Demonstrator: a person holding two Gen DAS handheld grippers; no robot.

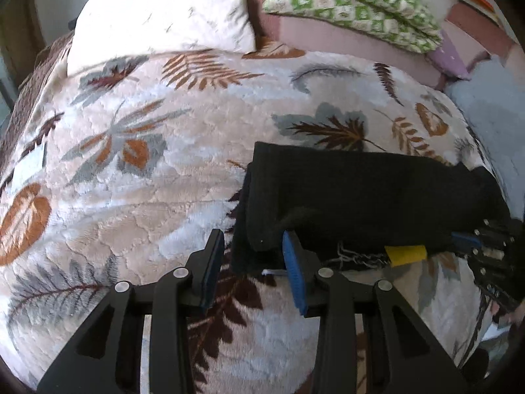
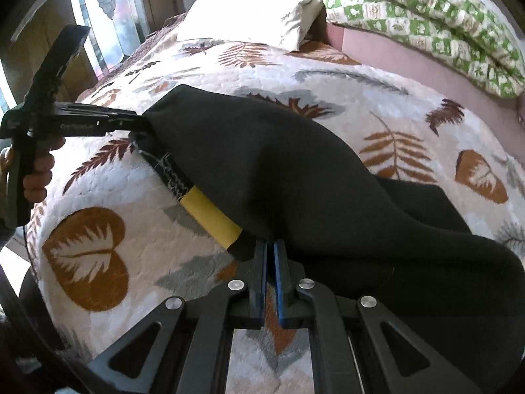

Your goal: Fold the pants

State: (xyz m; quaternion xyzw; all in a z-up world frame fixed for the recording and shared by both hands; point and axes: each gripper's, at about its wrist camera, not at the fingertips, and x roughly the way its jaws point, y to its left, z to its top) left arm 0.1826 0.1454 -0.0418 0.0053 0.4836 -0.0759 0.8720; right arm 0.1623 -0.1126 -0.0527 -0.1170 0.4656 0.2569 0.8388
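Black pants (image 1: 361,190) lie folded on a leaf-patterned blanket (image 1: 131,164), with a yellow label (image 1: 405,254) on the near edge. My left gripper (image 1: 252,243) is closed on the left corner of that edge, with thick cloth between its blue pads. In the right wrist view the left gripper (image 2: 137,123), held by a hand (image 2: 39,170), pinches the pants (image 2: 262,151) where they rise off the bed. My right gripper (image 2: 270,246) is shut on the same edge just past the yellow label (image 2: 210,216). It also shows as the right gripper (image 1: 466,239) at the far right.
A white pillow (image 1: 157,19) and a green checked quilt (image 1: 344,0) lie at the head of the bed. A window (image 2: 108,10) is beyond the bed's far left side. Open blanket (image 2: 98,246) stretches to the left of the pants.
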